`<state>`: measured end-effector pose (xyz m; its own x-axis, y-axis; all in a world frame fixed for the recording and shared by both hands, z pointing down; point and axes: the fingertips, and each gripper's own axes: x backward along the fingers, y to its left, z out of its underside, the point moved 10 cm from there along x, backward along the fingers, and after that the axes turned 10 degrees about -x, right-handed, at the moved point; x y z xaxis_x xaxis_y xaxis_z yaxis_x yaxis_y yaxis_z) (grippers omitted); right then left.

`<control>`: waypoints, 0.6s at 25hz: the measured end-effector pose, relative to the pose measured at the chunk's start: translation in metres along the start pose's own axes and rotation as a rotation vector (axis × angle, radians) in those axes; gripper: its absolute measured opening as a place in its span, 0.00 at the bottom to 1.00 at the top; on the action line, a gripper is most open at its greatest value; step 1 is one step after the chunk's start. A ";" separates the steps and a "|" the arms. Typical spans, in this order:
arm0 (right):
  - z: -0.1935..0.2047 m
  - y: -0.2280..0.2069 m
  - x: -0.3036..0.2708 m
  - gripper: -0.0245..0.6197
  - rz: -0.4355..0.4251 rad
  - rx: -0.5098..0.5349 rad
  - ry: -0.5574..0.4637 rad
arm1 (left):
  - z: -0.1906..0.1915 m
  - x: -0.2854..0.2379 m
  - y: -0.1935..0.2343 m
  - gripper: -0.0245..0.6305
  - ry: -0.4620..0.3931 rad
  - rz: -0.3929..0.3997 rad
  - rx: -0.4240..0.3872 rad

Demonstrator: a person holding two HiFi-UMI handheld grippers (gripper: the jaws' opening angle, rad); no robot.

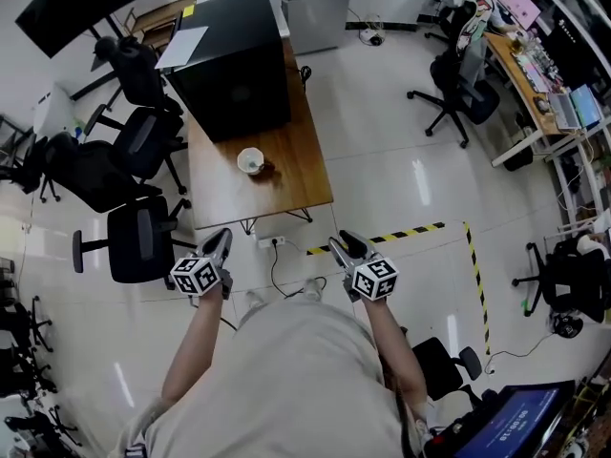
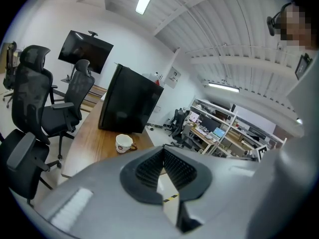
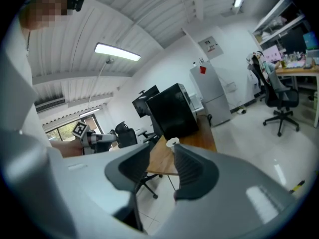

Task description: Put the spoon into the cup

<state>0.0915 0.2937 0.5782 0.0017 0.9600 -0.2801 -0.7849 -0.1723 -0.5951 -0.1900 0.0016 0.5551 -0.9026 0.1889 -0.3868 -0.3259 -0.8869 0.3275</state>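
Note:
A white cup (image 1: pixel 250 161) stands on the wooden table (image 1: pixel 296 175), near its front edge and in front of a big black box (image 1: pixel 234 65). A small brown thing (image 1: pixel 269 169) lies against the cup's right side; I cannot tell whether it is the spoon. Both grippers are held in the air over the floor, short of the table. My left gripper (image 1: pixel 221 239) has its fingertips together with nothing between them, and its view shows the cup (image 2: pixel 124 143) well ahead. My right gripper (image 1: pixel 342 244) stands open and empty, with the cup (image 3: pixel 172 142) visible far off through the gap.
Black office chairs (image 1: pixel 138 241) stand along the table's left side. A white power strip and cable (image 1: pixel 272 243) lie on the floor by the table's front legs. Yellow-black tape (image 1: pixel 420 230) marks the floor to the right. More desks and chairs (image 1: pixel 458 93) stand at the far right.

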 end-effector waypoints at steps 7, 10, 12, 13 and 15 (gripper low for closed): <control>-0.003 -0.020 0.018 0.26 0.020 0.008 0.033 | 0.018 -0.017 -0.043 0.04 0.011 0.063 0.010; 0.001 -0.019 0.022 0.25 0.020 0.039 0.049 | 0.024 -0.020 -0.058 0.04 0.036 0.114 -0.029; 0.003 -0.017 0.020 0.25 0.017 0.053 0.055 | 0.026 -0.019 -0.061 0.04 0.053 0.123 -0.035; 0.004 -0.016 0.019 0.24 0.015 0.055 0.056 | 0.026 -0.019 -0.061 0.04 0.059 0.121 -0.035; 0.004 -0.015 0.020 0.23 0.011 0.058 0.056 | 0.026 -0.019 -0.064 0.04 0.070 0.124 -0.038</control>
<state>0.1005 0.3166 0.5849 0.0258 0.9439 -0.3292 -0.8195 -0.1686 -0.5477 -0.1590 0.0660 0.5633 -0.9131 0.0485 -0.4049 -0.2015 -0.9170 0.3444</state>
